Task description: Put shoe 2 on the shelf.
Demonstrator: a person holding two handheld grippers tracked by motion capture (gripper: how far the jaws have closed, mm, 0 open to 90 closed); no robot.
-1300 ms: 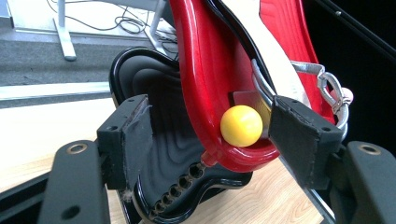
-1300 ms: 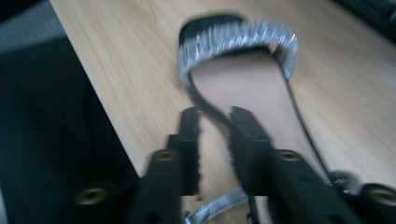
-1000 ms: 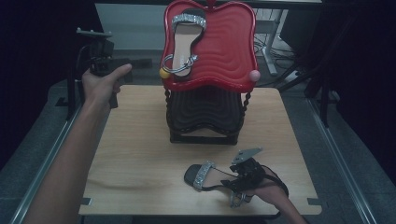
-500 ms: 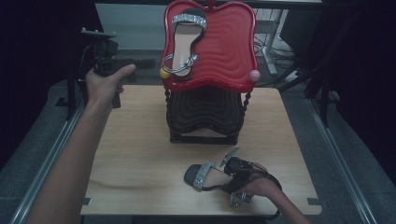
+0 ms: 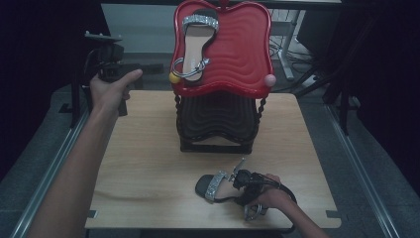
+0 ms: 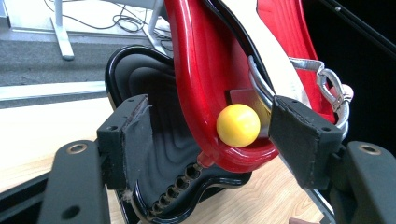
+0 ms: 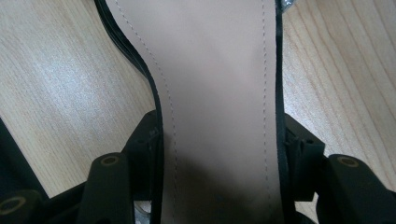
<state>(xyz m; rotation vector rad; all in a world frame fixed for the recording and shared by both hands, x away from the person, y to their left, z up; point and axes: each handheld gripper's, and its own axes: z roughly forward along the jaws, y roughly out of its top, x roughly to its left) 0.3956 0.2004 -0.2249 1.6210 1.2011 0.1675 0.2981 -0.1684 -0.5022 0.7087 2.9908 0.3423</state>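
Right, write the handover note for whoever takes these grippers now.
Right gripper: low at the near edge of the table, its jaws just closing on either side of the sandal on the table; the right gripper view shows them against the sole's edges.
Left gripper: open, holding nothing, held off the table's far left corner; its view looks at the yellow ball on the red tray.
Done: one sandal lies on the tilted red tray atop the black stand.
Left: lift the second sandal, probably onto the tray beside its mate.
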